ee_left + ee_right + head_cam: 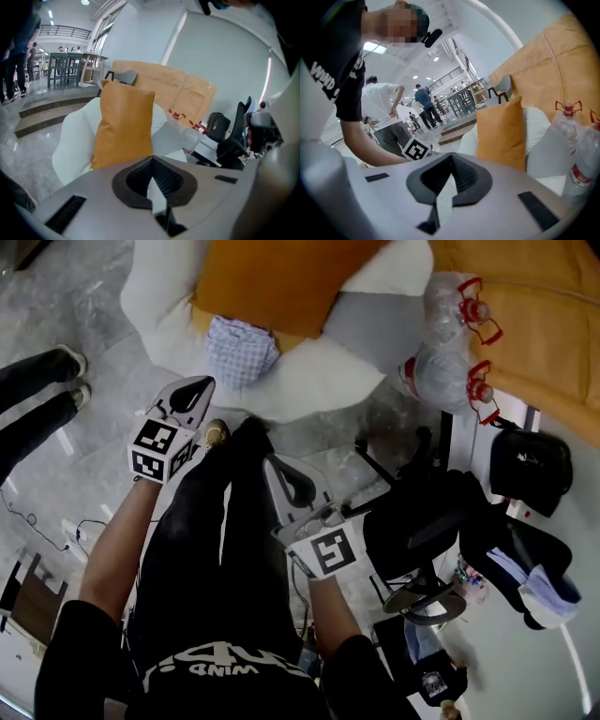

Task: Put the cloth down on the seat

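Blue-checked cloth (242, 350) lies on the white seat (319, 381), at 7 o'clock from the orange cushion (272, 282) and at 12 o'clock from the left gripper (197, 388). It appears to rest near the seat's front edge, so it may slide off to the floor if the cushion sags against it or a gripper brushes it in passing. A push toward 1 o'clock could also knock the water bottles (450, 343) standing at the seat's far side. The cloth looks soft and thin, crumpled into a rounded lump, not spread flat. Both tools are empty: the left gripper's jaws are pressed together on nothing, and the right gripper (281, 472) likewise has its jaws closed, clear of the cloth.
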A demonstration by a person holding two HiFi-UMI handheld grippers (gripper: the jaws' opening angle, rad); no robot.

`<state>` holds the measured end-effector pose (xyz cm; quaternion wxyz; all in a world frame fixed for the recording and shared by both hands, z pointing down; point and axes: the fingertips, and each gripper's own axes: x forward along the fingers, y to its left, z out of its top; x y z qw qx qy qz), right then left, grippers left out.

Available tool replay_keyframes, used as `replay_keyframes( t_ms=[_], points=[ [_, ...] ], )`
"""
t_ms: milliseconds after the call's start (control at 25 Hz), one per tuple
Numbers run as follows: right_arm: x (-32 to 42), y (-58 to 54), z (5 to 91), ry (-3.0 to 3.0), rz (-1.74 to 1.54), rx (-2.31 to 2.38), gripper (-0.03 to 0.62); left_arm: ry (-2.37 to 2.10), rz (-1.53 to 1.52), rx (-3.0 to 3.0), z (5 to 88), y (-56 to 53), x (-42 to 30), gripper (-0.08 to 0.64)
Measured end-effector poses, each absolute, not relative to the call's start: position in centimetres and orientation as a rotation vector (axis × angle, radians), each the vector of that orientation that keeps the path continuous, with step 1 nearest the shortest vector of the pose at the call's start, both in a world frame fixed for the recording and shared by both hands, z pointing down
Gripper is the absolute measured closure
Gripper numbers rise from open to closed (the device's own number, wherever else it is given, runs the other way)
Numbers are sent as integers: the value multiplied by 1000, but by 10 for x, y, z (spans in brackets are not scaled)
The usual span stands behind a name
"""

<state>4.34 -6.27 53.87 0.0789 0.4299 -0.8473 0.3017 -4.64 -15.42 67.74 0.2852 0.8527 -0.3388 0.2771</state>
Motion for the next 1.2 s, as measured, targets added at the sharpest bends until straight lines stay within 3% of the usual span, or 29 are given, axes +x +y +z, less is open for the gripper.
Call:
replay_keyframes(
  t_ms=[720, 1200],
  points=[
    [28, -30, 285, -2755, 603, 1352, 572, -832, 353, 2653, 296, -76, -50, 554],
    [12, -7, 219, -2865, 501, 1322, 572, -919, 141, 2715, 199, -38, -66, 554]
  ],
)
